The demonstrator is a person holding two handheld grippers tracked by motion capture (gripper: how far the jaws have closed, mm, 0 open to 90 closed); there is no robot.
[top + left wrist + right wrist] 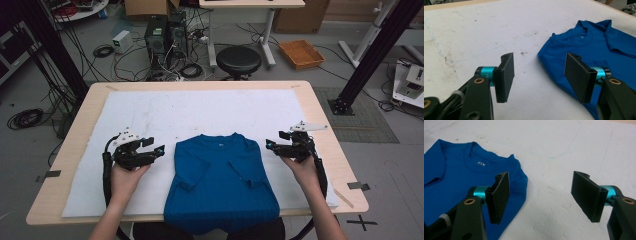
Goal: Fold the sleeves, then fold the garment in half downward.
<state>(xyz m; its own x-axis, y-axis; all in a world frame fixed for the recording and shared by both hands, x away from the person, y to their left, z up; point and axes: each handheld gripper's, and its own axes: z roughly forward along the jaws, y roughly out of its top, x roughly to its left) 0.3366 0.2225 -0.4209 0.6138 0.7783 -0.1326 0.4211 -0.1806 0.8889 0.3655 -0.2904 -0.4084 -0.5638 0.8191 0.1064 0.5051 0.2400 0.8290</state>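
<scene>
A blue T-shirt (pixel 220 180) is seen from above, laid flat on a white mat (pixel 200 107) covering the tabletop (pixel 320 115). Both sleeves are folded inward, the collar points away from the person, and the hem hangs over the near edge, so its long axis runs near to far.

At the left, the left gripper (pixel 156 148) is held just beside the shirt's left shoulder, fingers (pixel 506 75) wide apart with nothing between them. The shirt lies to that gripper's right.

At the right, the right gripper (pixel 273 145) is placed just beside the right shoulder, its fingers (pixel 499 196) equally wide and empty. The shirt lies to its left.

Both hands are judged about equally near, mirrored across the shirt and clear of the cloth.
</scene>
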